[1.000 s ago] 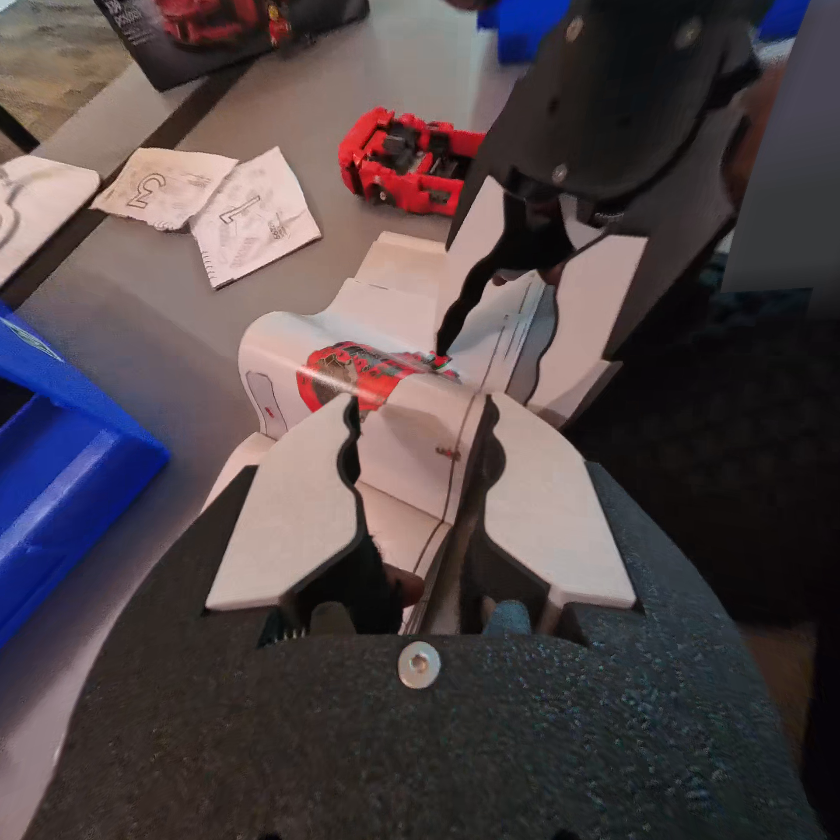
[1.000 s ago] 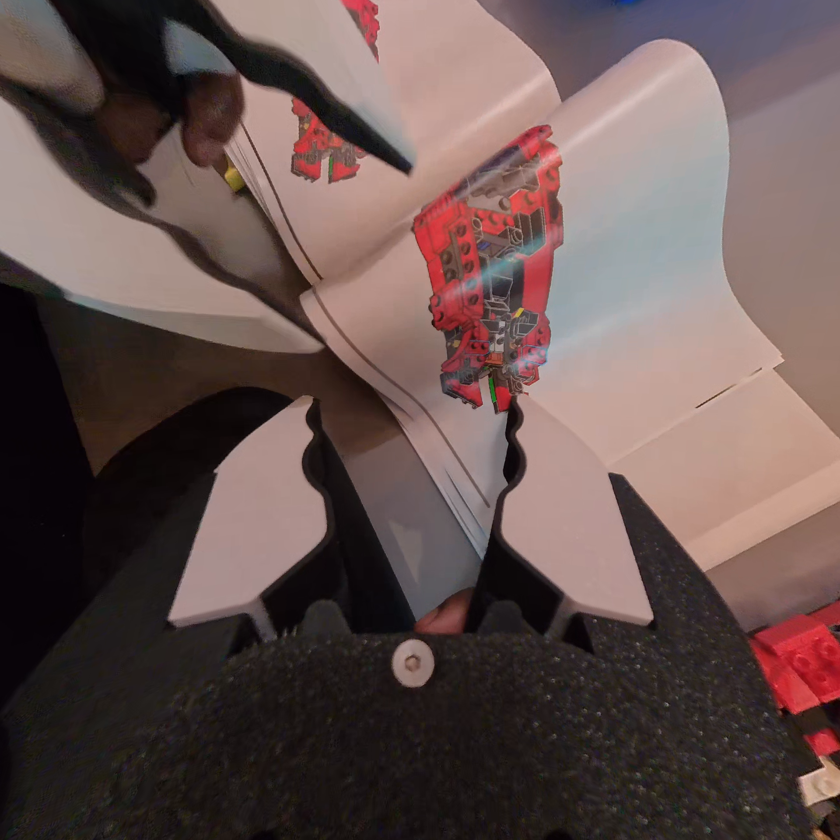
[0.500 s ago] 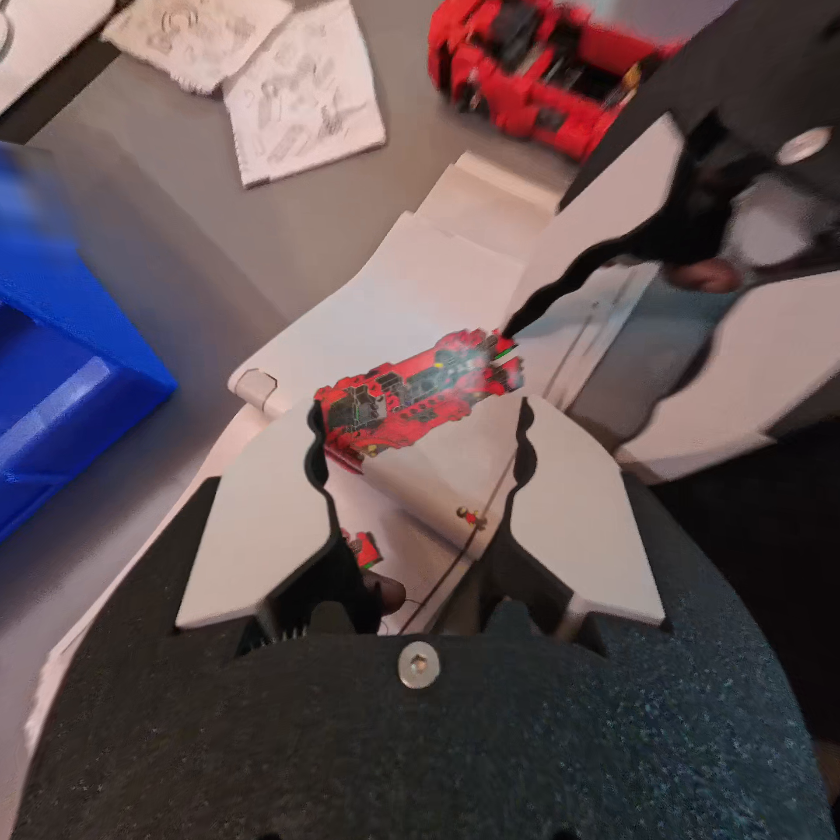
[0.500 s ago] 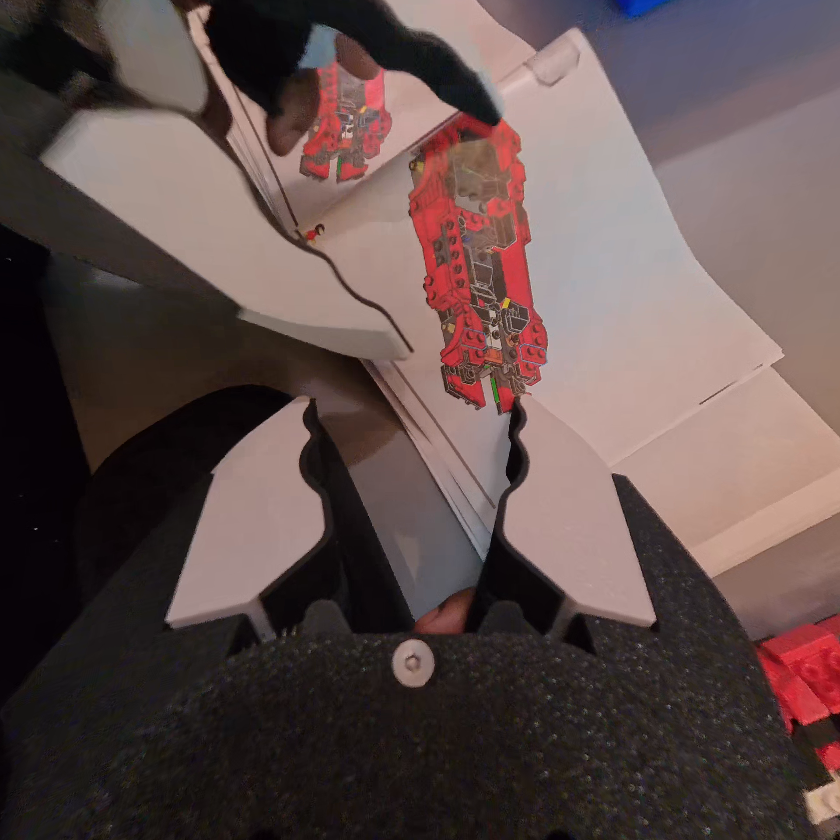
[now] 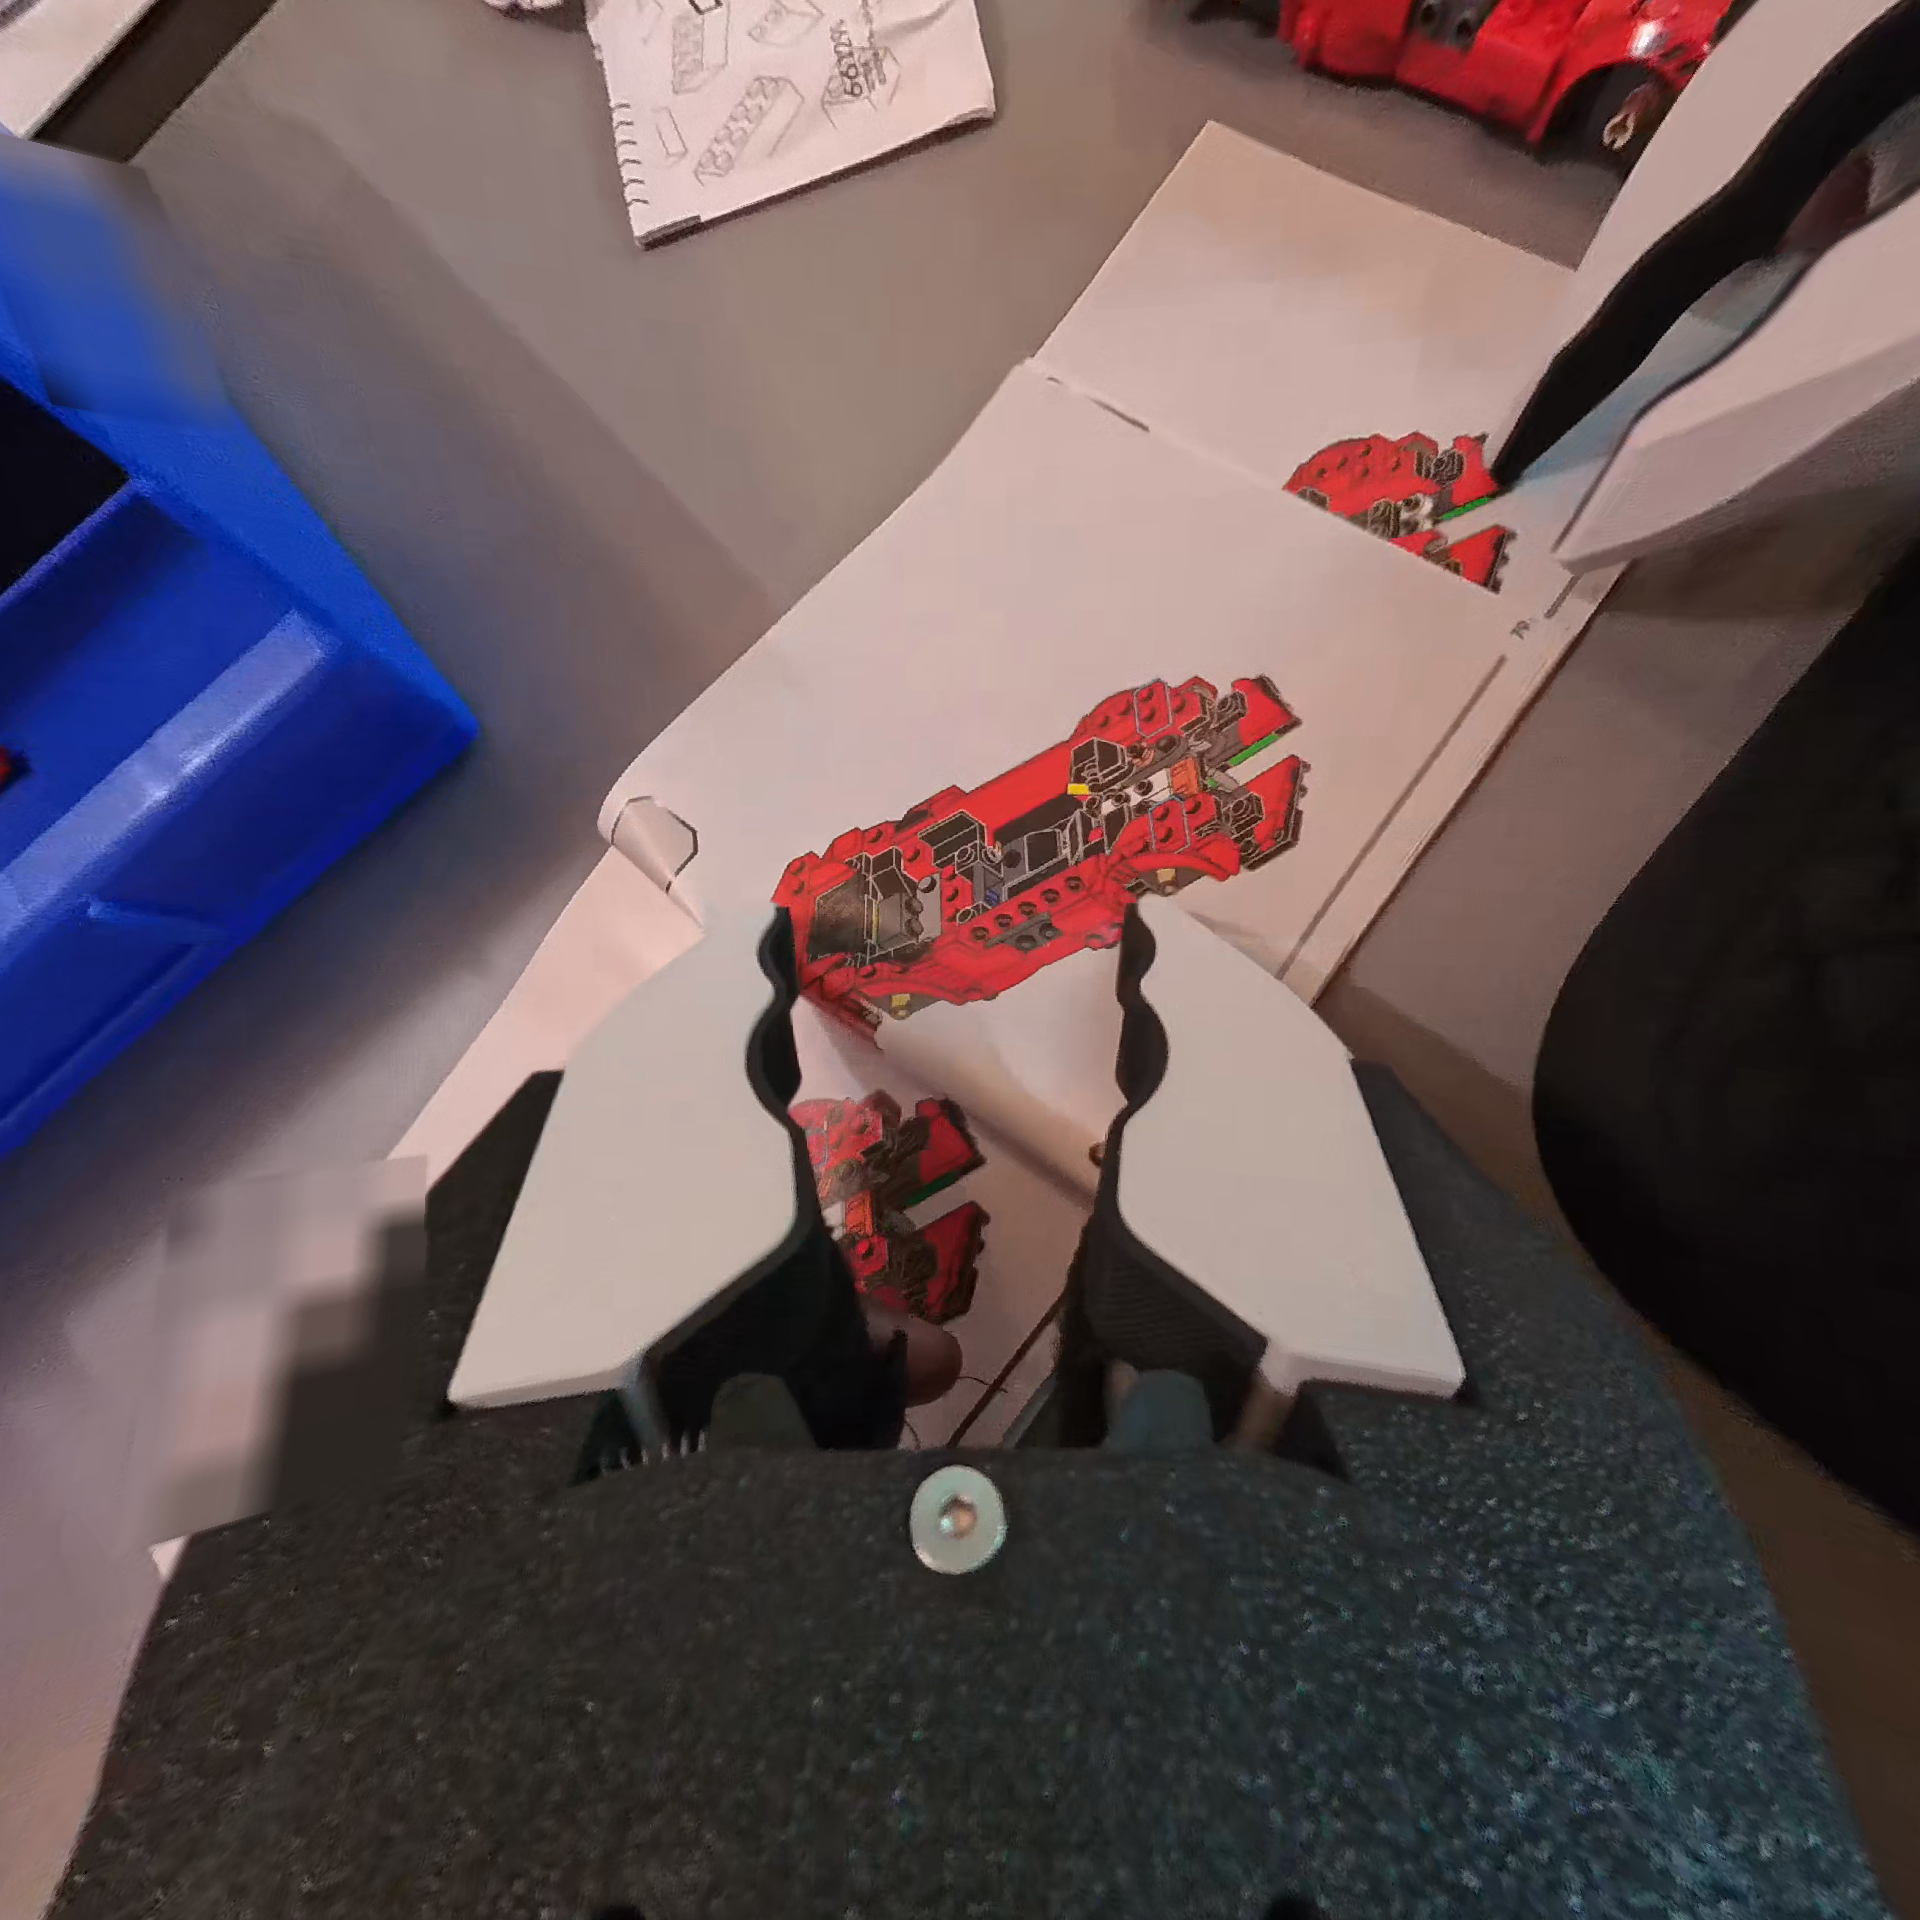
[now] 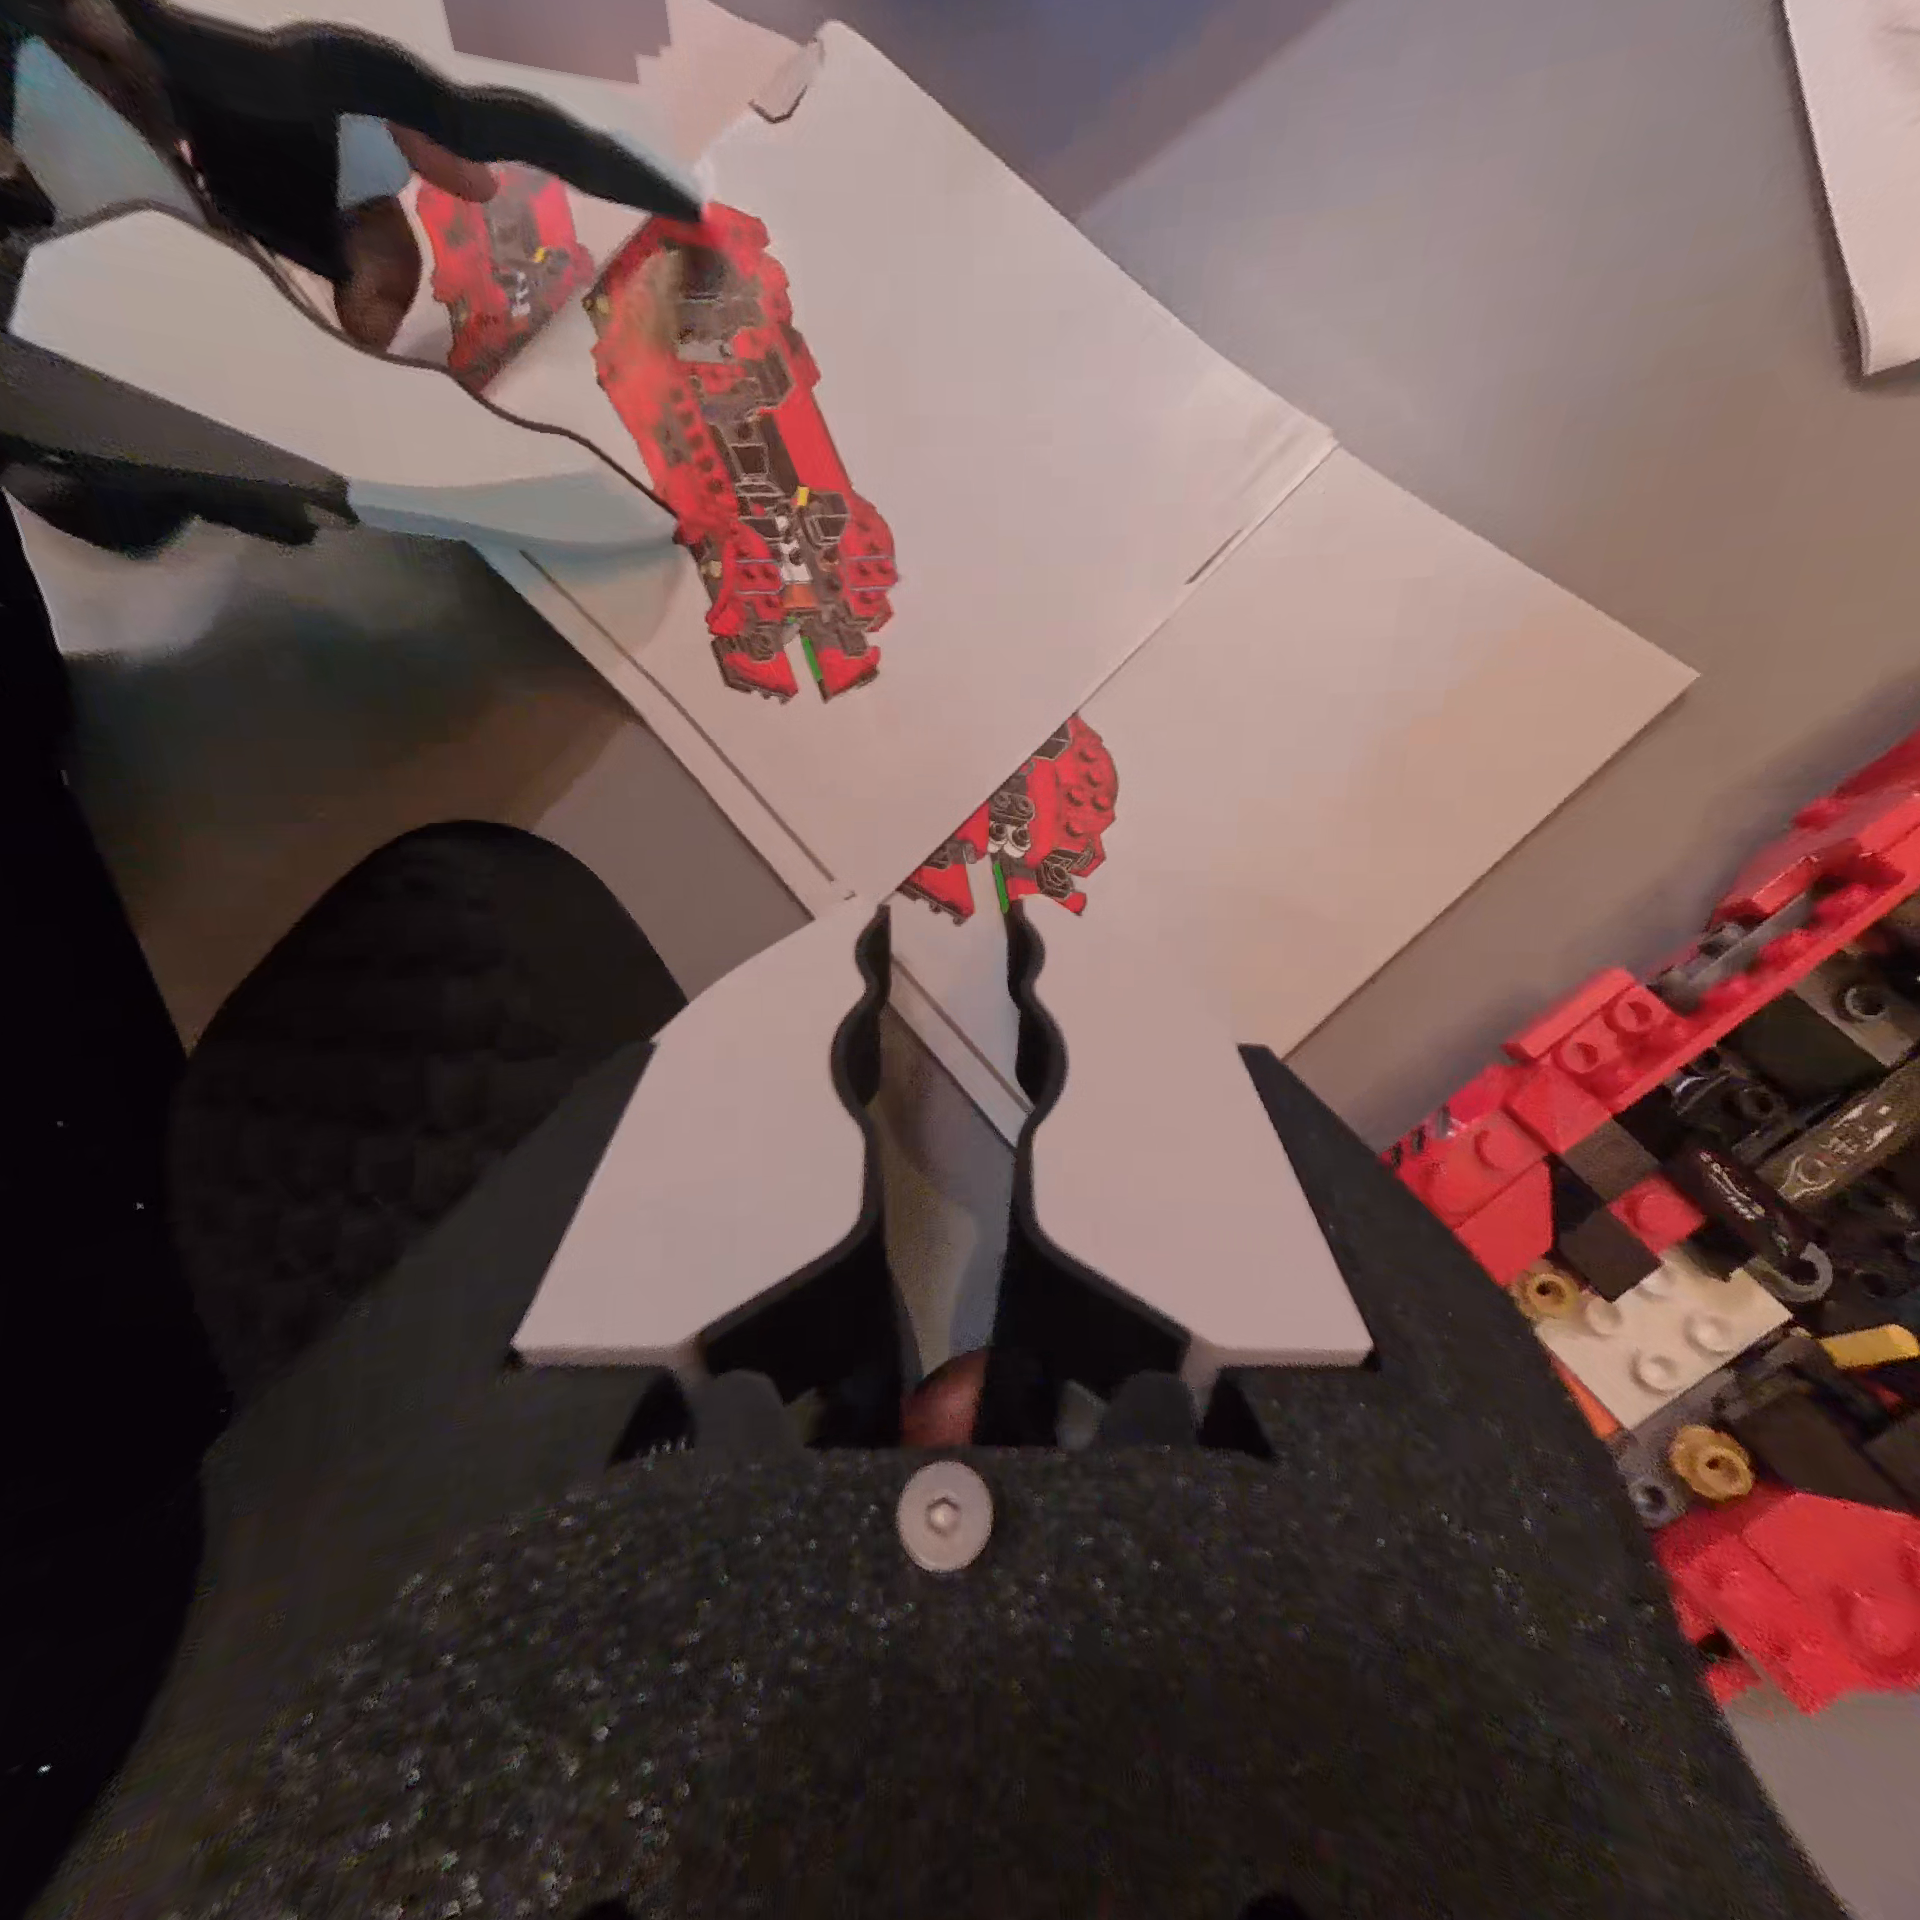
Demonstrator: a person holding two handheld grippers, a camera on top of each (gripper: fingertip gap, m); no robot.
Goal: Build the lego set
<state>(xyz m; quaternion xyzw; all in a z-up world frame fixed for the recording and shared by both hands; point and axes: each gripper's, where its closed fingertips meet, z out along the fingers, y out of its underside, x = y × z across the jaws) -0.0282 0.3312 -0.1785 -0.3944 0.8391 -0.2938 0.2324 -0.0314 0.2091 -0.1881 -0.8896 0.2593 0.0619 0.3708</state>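
The instruction booklet (image 5: 1091, 665) lies open on the grey table (image 5: 644, 436); the step looks like page-turning, so next comes checking the drawing against the half-built red car (image 6: 1714, 1195) beside it. The left gripper (image 5: 951, 925) gapes empty; the right gripper (image 6: 948, 930) is narrowed, nothing visibly pinched.

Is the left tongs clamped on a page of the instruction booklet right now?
No. In the left wrist view the left tongs stand open above the instruction booklet, with a clear gap and no page pinched between them.
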